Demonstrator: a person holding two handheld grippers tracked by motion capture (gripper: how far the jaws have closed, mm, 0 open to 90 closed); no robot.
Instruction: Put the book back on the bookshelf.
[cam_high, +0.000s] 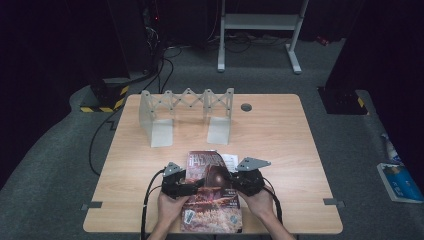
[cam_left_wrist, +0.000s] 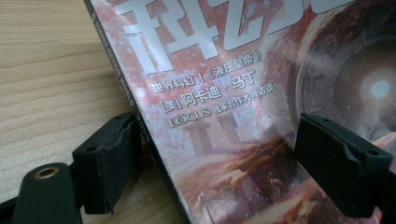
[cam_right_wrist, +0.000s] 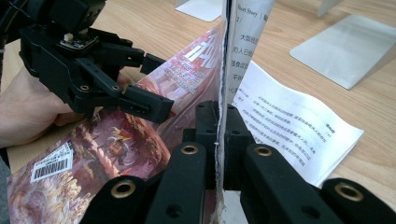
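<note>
A magazine with a reddish cover lies at the table's near edge, between both hands. My left gripper stands open at its left side. In the left gripper view one jaw sits on the wood beside the spine and the other over the cover, with the gripper straddling that edge. My right gripper is shut on the right edge of the cover and some pages, which stand up vertically. The right gripper view also has the left gripper open over the cover.
A white printed page lies flat under the lifted edge. A grey metal expanding bookstand stands at the back of the table, with a grey grommet to its right. A blue and white object lies on the floor at right.
</note>
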